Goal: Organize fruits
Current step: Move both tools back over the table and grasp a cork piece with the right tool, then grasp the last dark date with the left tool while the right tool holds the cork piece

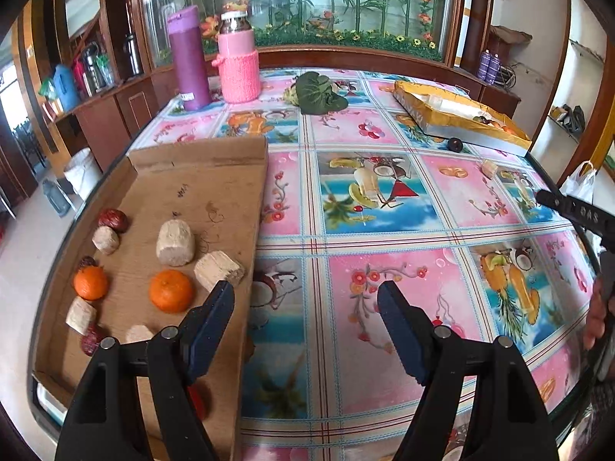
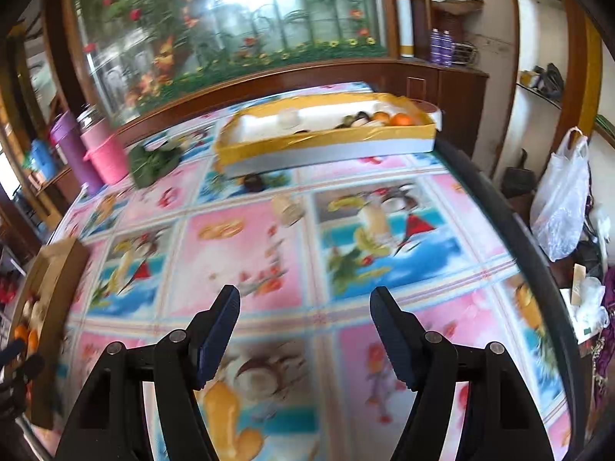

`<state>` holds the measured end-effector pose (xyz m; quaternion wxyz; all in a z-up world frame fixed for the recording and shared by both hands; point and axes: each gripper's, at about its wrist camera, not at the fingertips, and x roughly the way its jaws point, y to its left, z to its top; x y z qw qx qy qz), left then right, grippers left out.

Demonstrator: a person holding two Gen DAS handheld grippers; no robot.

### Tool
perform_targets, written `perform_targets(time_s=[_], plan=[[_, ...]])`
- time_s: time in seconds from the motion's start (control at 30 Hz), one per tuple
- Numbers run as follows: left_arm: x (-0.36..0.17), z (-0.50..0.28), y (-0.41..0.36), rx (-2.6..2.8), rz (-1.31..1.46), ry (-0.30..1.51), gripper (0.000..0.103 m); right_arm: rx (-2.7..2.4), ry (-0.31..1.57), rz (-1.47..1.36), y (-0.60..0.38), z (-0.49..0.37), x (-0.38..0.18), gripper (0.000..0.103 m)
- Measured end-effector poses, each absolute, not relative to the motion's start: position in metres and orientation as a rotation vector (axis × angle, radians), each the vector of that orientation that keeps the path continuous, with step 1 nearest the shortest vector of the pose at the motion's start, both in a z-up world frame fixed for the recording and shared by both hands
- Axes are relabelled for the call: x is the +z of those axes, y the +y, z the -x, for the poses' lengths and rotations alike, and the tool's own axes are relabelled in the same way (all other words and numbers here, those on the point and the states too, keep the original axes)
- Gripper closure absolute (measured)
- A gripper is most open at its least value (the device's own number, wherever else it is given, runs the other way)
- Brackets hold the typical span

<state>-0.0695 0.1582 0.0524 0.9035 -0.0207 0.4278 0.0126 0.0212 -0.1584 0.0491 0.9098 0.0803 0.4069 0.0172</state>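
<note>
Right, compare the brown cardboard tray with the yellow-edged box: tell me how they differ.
The cardboard tray is plain brown and nearly flat; the yellow-edged box has raised white walls with yellow tape along the rim. The tray's fruit lies spread out across its near part; the box's fruit is bunched at one end, the rest bare. Both sit on the patterned tablecloth and hold oranges among other pieces.

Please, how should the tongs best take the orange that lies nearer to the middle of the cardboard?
Grip the orange across its round middle, coming from above. It sits free on the flat cardboard, with a beige chunk close on its right, so a sideways approach looks crowded.
</note>
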Motion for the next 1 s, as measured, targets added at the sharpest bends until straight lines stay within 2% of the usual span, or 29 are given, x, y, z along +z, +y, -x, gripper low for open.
perform_targets(time_s=[0.2, 0.4, 0.5, 0.53, 0.8, 1.0], plan=[[0.047, 0.068, 0.160, 0.002, 0.064, 0.900, 0.027, 0.060, 0.860, -0.166, -0.152, -0.079, 0.049, 0.029], [0.049, 0.069, 0.172, 0.014, 0.069, 0.896, 0.027, 0.014, 0.910, -0.024, -0.123, -0.131, 0.019, 0.032], [0.052, 0.065, 0.177, 0.028, 0.078, 0.890, 0.027, 0.027, 0.934, 0.000, -0.115, -0.139, 0.009, 0.052], [0.053, 0.064, 0.178, 0.029, 0.082, 0.888, 0.027, 0.033, 0.924, 0.001, -0.114, -0.138, 0.010, 0.070], [0.076, 0.041, 0.154, -0.057, 0.106, 0.868, 0.027, 0.085, 0.900, -0.113, -0.126, -0.112, 0.022, 0.071], [0.098, -0.010, 0.110, -0.166, 0.116, 0.854, 0.027, 0.083, 0.823, -0.192, -0.148, -0.079, 0.031, 0.071]])
